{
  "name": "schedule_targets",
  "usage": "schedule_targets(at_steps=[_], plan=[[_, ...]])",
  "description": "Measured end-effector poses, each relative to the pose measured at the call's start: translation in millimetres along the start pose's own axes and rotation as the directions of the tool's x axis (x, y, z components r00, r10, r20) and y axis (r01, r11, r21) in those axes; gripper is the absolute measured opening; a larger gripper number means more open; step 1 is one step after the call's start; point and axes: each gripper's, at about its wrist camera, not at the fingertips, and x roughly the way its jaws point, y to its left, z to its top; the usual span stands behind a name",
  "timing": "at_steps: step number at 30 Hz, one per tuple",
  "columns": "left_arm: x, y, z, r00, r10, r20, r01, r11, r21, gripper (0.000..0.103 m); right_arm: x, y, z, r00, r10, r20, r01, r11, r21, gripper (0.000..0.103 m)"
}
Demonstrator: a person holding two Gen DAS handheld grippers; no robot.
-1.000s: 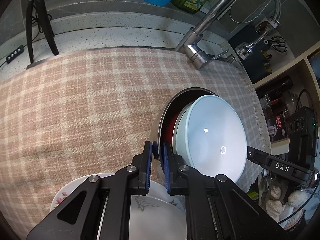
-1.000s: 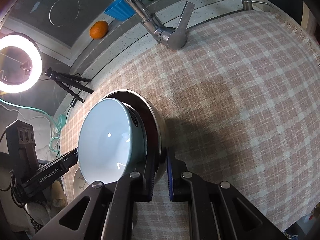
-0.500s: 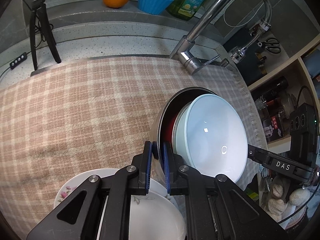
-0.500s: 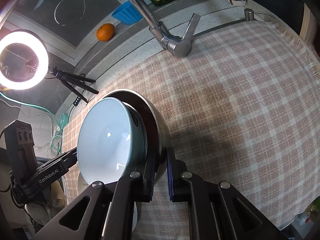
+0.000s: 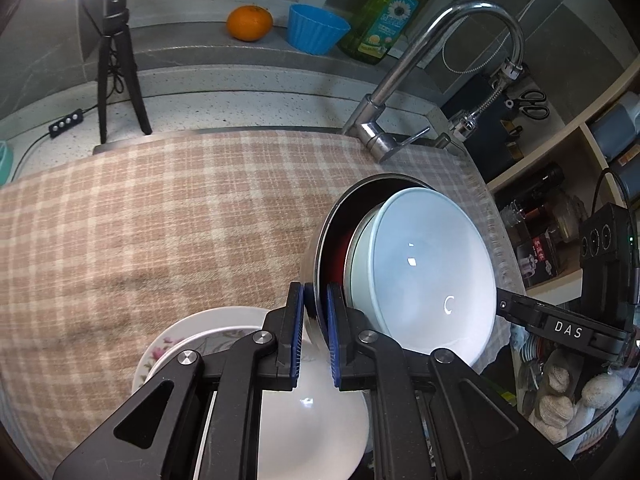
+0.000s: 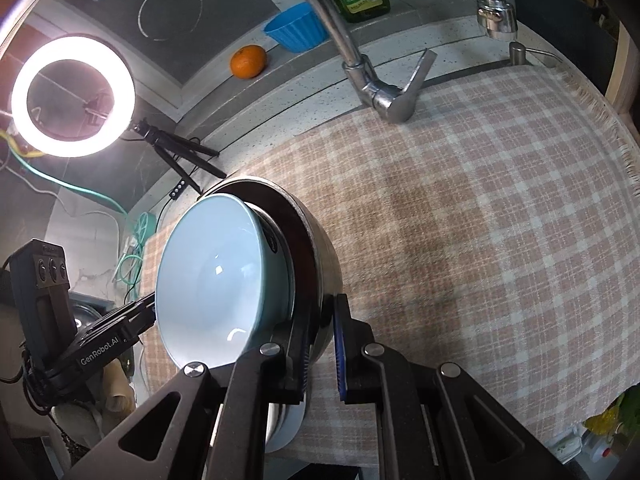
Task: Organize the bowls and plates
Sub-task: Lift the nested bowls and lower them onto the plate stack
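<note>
A steel bowl point(image 5: 320, 240) point(image 6: 320, 248) holds a pale blue bowl point(image 5: 432, 272) point(image 6: 212, 276), with something red showing between them. My left gripper point(image 5: 316, 304) is shut on the steel rim on one side. On the opposite side my right gripper point(image 6: 326, 312) is shut on the same rim. Each gripper's arm shows at the far rim in the other's view. The nested bowls hang tilted above the plaid cloth point(image 5: 160, 220). Below them lies a stack of white plates point(image 5: 312, 420) point(image 6: 284, 428) on a floral plate point(image 5: 168, 344).
A chrome faucet point(image 5: 400, 76) point(image 6: 376, 88) arches over the cloth's far edge. On the ledge behind stand an orange point(image 5: 249, 22), a blue cup point(image 5: 316, 32) and a green soap bottle point(image 5: 384, 20). A ring-light tripod point(image 5: 116, 68) stands at the left and shelves point(image 5: 580, 152) at the right.
Both grippers have risen with the nested bowls between them. More of the plate stack below and of the back ledge now shows.
</note>
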Motion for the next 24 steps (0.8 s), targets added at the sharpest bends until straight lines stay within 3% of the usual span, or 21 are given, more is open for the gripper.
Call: schedule_targets(at_steps=[24], plan=[[-51,43,-56,0.997,0.075,0.037,-0.07,0.992,-0.104,0.009,9,62,-45,0.996,0.042,-0.077,-0.05,0.993,-0.102,0.011]])
